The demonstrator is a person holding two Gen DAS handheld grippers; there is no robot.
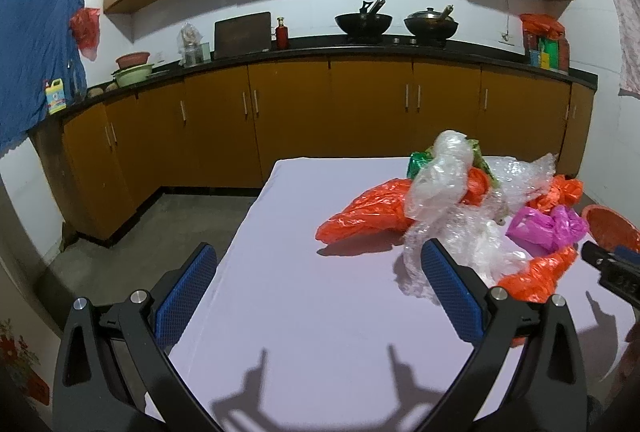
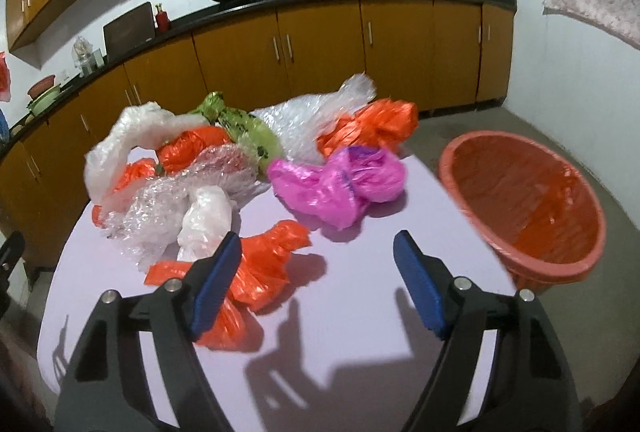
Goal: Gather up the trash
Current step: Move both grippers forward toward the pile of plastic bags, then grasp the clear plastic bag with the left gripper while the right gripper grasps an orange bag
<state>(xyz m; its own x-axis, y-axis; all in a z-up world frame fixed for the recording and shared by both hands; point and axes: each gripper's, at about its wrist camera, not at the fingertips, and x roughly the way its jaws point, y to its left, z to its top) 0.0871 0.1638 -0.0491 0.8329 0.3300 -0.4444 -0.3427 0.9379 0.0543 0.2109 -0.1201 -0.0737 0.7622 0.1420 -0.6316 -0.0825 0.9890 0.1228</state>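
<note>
A heap of crumpled plastic trash lies on the lilac table [image 1: 300, 312]: orange bags [image 1: 360, 216], clear film [image 1: 440, 176], bubble wrap [image 2: 168, 200], a green bag [image 2: 248, 132] and a pink bag [image 2: 340, 184]. My left gripper [image 1: 320, 248] is open and holds nothing, with the heap just beyond its right finger. My right gripper [image 2: 318, 238] is open over the table. The nearest orange bag [image 2: 264, 264] lies by its left finger, partly under it and not pinched. The pink bag sits just ahead of the right gripper.
An orange basket [image 2: 532, 200] with an orange liner stands off the table's right edge. Brown cabinets and a black counter [image 1: 360, 48] with two woks run along the far wall. Bare grey floor [image 1: 180, 224] lies left of the table.
</note>
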